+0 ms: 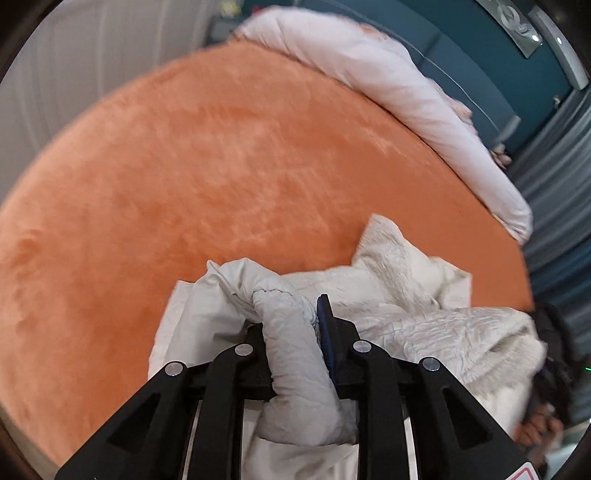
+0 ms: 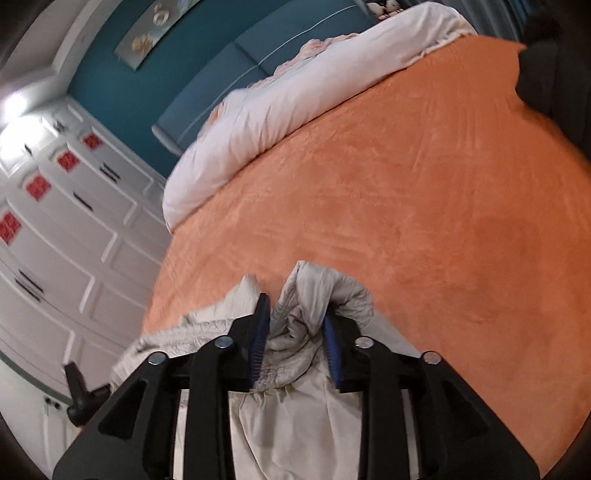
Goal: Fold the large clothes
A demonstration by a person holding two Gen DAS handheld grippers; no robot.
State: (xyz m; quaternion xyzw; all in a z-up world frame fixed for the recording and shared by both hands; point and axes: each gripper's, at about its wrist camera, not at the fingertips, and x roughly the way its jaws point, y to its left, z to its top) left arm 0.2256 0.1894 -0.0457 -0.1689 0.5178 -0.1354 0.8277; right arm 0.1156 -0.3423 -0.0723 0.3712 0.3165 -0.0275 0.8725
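No readable text; red squares (image 2: 38, 187) on wardrobe doors (image 2: 74, 236), possibly decals, too blurred.

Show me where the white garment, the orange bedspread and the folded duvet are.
white garment (image 1: 295, 354), left wrist view, bunched roll between the fingers
orange bedspread (image 2: 406, 206), right wrist view, bare middle
folded duvet (image 2: 258, 122), right wrist view, its middle

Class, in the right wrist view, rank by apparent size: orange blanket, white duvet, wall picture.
1. Orange blanket, largest.
2. White duvet.
3. Wall picture, smallest; it is farthest from the camera, so this is apparent size only.
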